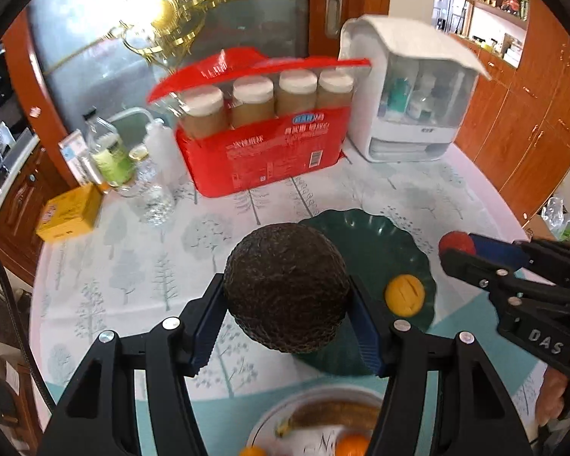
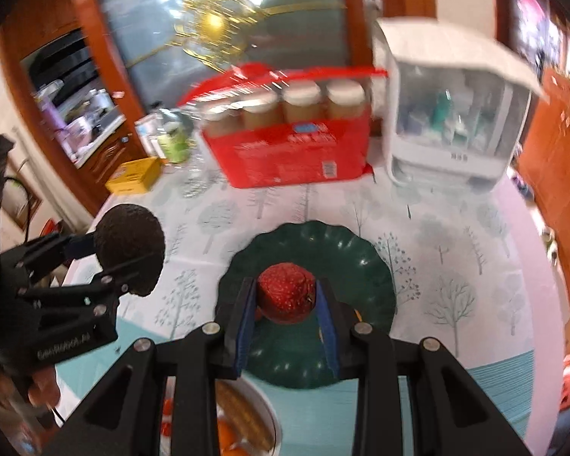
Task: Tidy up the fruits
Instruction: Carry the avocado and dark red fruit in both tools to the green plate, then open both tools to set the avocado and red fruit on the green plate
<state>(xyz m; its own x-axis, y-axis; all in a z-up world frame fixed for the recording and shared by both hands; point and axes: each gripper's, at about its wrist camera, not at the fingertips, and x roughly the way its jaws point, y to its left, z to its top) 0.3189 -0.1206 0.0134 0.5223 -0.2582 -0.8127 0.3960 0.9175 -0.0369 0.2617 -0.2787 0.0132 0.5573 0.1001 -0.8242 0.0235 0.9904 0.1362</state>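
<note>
between the blue pads of the left gripper (image 1: 287,326) sits a dark, pebbly avocado (image 1: 287,287), clamped on both sides and held above the table, over the near-left edge of the dark green scalloped plate (image 1: 364,235). just right of the avocado a small orange fruit (image 1: 404,295) lies on that plate. further right, the right gripper (image 2: 287,306) is closed on a red fruit (image 2: 286,292) with a speckled skin, held over the middle of the plate; from its own camera the plate fills the space straight ahead and below. close beneath both grippers is a white bowl (image 1: 315,395) holding a brownish banana (image 1: 338,414) and orange pieces, though blur makes its contents hard to sort. beyond the plate, across the tree-print tablecloth (image 1: 140,266), stand a red carton (image 1: 262,155) with four white-capped jars, a white lidded storage box (image 1: 410,91) to its right, and to its left bottles and a yellow box (image 1: 70,211).
</note>
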